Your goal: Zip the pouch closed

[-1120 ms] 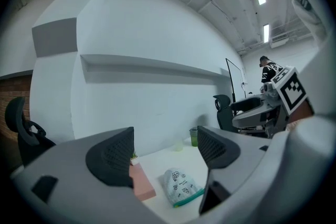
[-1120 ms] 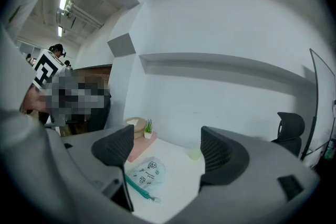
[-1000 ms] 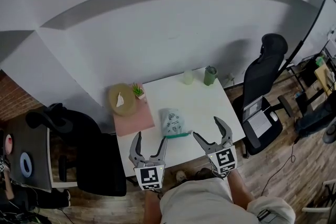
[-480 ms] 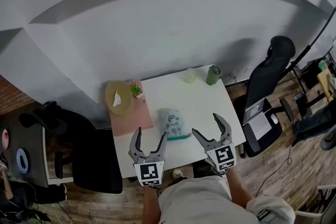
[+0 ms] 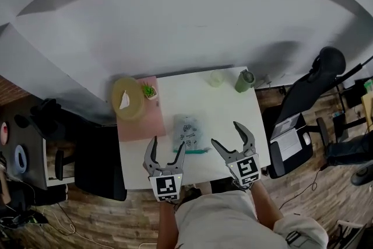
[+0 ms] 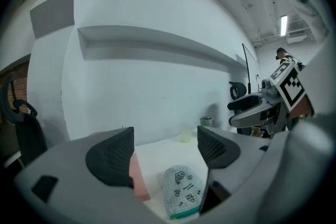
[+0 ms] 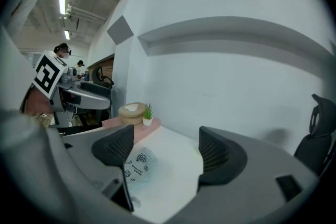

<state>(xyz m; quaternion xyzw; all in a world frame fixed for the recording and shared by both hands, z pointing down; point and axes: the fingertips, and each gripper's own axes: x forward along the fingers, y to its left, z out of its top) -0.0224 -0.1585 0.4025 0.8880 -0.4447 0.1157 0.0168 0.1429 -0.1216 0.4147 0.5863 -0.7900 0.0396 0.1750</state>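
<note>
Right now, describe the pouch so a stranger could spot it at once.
On the white table, just right of the pink mat, lies the pouch. It alone is flat and grid-patterned, with black doodles and a green zipper edge.

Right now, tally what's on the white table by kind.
Pale grid-print fabric pouch with green zip edge: 1
Cups: 2, pale green translucent cup, dark green cup
Small potted green plant: 1
Pink rectangular mat: 1
Round tan tissue box: 1
Total: 6
</note>
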